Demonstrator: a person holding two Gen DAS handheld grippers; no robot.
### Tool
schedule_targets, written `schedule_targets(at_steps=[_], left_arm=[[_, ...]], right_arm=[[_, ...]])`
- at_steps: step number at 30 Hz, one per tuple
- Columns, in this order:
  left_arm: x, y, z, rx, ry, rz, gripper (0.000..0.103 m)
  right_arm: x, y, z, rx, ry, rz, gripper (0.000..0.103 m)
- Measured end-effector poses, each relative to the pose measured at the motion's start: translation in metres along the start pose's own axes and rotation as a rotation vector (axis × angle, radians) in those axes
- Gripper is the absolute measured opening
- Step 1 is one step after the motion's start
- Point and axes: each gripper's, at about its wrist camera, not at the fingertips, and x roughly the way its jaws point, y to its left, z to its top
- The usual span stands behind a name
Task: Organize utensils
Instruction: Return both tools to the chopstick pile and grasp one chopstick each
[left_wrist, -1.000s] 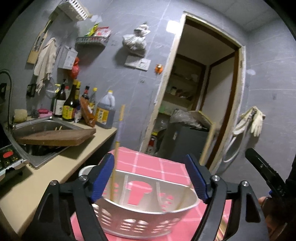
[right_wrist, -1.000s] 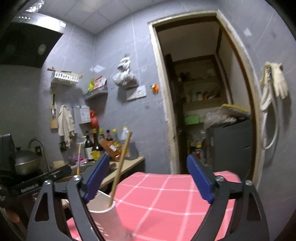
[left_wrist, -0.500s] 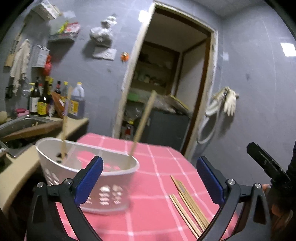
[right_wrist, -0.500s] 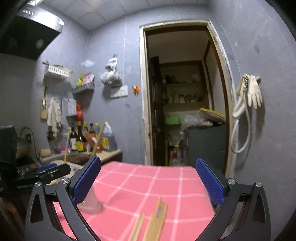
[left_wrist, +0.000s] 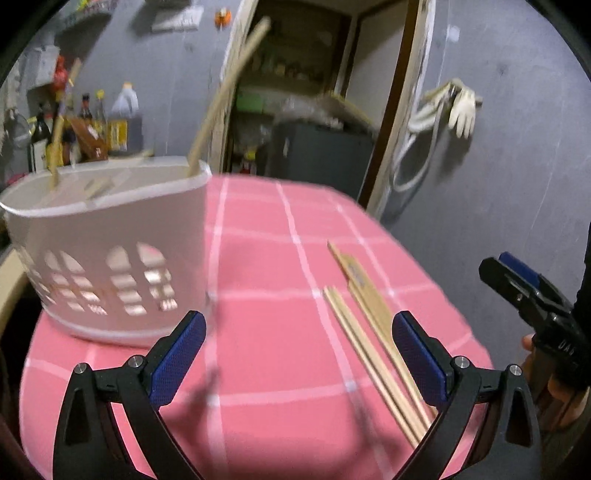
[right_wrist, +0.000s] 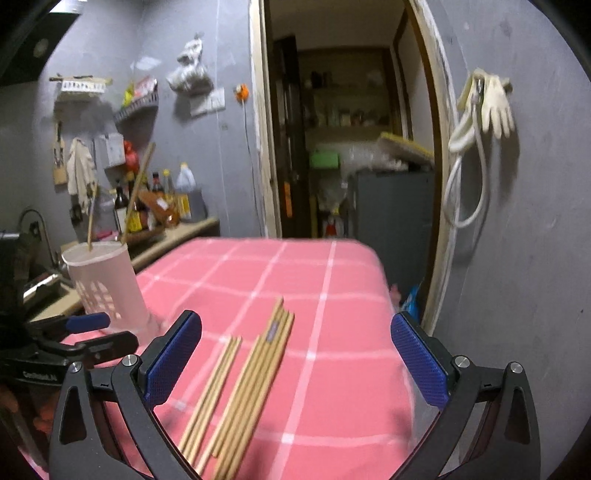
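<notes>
Above the pink checked tablecloth (right_wrist: 332, 295) we hold both grippers, left (left_wrist: 299, 354) and right (right_wrist: 295, 354), spread wide and empty, tilted down; chopsticks (right_wrist: 251, 376) lie below, apparently loose, beside a white utensil basket (left_wrist: 110, 251).

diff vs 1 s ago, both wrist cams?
Both views have swung off the white basket and down toward the loose chopsticks on the pink checked cloth. The left tool, previously straddling the basket, widened and now frames bare cloth; the right tool also widened, over the chopsticks. Neither holds anything. Unchanged: basket keeps its two upright chopsticks; loose ones untouched.
</notes>
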Motion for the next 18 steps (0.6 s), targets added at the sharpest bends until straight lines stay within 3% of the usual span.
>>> schedule_targets(at_steps=[4,6,12,18], left_arm=[[0.019,0.001,-0.005,-0.004,0.087,0.001,0.098],[0.027,0.001,-0.004,-0.007,0.119,-0.009,0.093],[0.054,-0.007,0.001,0.012,0.205,-0.051,0.068],[0.070,-0.011,0.002,0.032,0.263,-0.068,0.046]], right_arm=[[0.017,-0.007,-0.008,0.021,0.092,0.019,0.099],[0.027,-0.009,-0.010,0.027,0.148,0.030,0.083],[0.055,-0.011,-0.017,0.023,0.306,0.065,0.054],[0.077,-0.008,-0.023,-0.001,0.414,0.092,0.038]])
